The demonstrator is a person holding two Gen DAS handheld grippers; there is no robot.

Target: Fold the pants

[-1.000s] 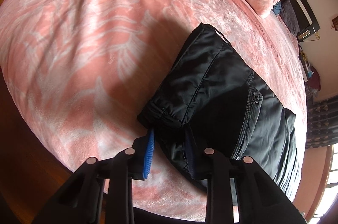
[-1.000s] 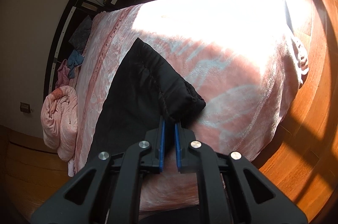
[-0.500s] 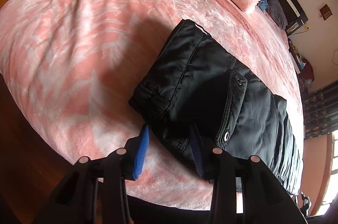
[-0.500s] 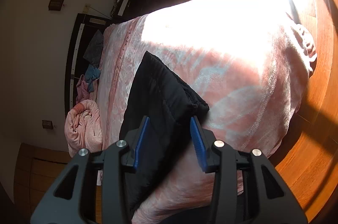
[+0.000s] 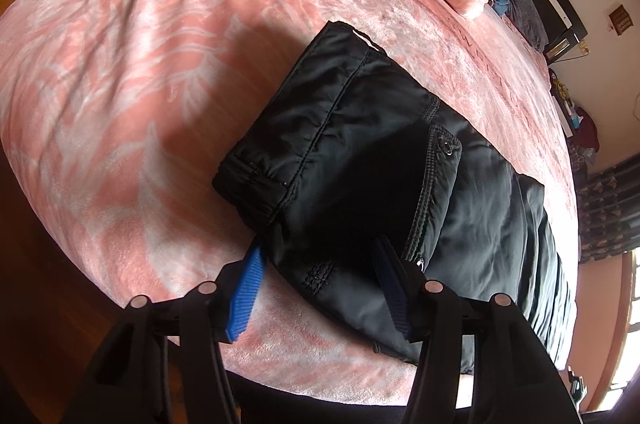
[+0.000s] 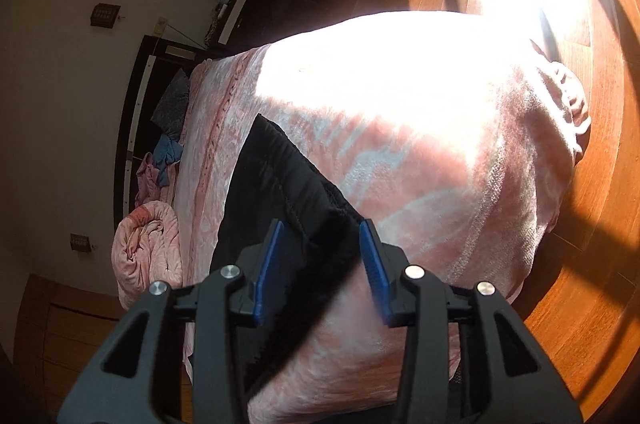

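Bed (image 5: pixel 168 36) with pink cover: black pants (image 5: pixel 360 160) lie folded near its edge. Left gripper (image 5: pixel 320 288) opening, right gripper (image 6: pixel 324 264) parted; both fingers straddle cloth unclamped. Fold appears done.

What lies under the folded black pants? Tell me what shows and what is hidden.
The folded black pants lie on a pink fleece blanket with a pale leaf pattern, which shows all around them. The patch of blanket directly beneath is covered, so anything there cannot be seen.
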